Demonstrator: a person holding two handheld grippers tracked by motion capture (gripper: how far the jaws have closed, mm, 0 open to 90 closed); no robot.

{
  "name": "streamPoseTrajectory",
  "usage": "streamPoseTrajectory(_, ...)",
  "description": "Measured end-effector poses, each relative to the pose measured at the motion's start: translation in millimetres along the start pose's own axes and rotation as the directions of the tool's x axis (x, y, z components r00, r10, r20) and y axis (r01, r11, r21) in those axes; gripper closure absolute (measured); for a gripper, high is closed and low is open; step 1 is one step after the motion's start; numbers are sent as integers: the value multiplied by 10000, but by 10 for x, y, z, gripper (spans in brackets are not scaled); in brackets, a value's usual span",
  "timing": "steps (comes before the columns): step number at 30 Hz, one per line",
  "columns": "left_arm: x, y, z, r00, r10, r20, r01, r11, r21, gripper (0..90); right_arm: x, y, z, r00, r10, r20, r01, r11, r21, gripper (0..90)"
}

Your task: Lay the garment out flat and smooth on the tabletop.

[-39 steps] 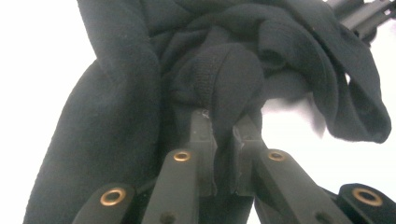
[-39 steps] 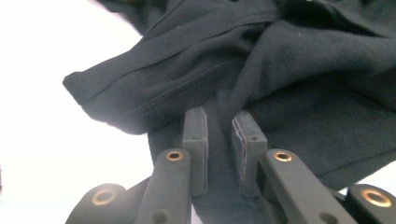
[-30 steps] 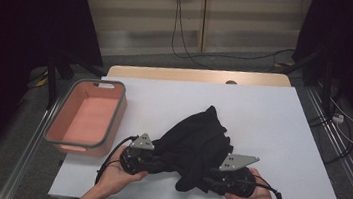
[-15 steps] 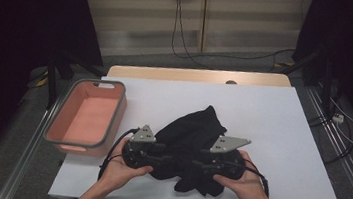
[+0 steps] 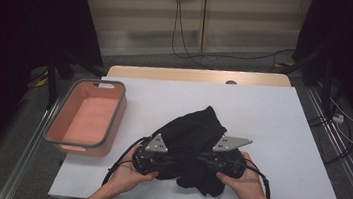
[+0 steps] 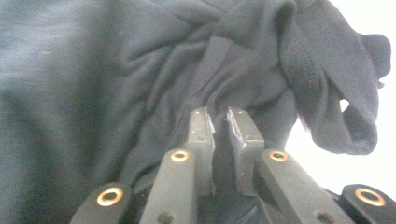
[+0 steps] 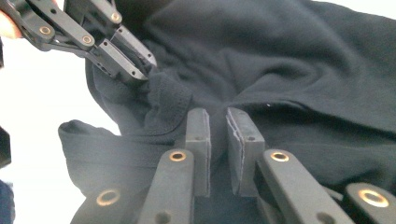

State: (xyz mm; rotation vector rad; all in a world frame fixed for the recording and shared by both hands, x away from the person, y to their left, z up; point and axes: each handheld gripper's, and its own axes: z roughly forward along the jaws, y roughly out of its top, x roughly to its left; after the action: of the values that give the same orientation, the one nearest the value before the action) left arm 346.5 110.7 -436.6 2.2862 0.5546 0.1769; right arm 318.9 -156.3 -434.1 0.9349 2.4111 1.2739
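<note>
White tabletop (image 5: pixel 282 121), dim room behind; salmon bin (image 5: pixel 87 117) at your left, holding nothing.

Item: black garment (image 5: pixel 193 134), bunched near the table's front edge, between your two hands.

Left gripper (image 5: pixel 170 161): jaws have just been closing, now nipped on a fold of the cloth.

Right gripper (image 5: pixel 203 159): likewise just closed, cloth pinched between its pads (image 7: pixel 240 135).

Change: both grippers stood wider apart a second ago; they now meet over the garment's near hem.

Reading: two grips look secured, so a lift or spread seems next.
</note>
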Motion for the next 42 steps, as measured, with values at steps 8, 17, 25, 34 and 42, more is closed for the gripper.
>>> streamPoseTrajectory(8,193,18,-165,9953,-952,-187,934,9923,-812,845,-161,54,-174,9987,264,447,-235,9977,-636,835)
streamPoseTrajectory(17,304,26,-238,9861,-1410,-878,1323,9863,-982,859,-129,99,-245,9999,70,124,-60,9966,-822,761)
streamPoseTrajectory(25,436,-21,-255,9736,-1721,-1501,1584,9824,-992,861,141,43,70,9975,-645,-283,653,9975,276,458)
streamPoseTrajectory(34,488,27,-267,9705,-1967,-1391,1783,9748,-1343,860,137,8,145,9963,-820,-273,833,9952,519,825)
streamPoseTrajectory(42,572,177,-282,9658,-2219,-1342,1957,9631,-1846,860,-177,181,-204,9990,184,400,-146,9956,-931,833)
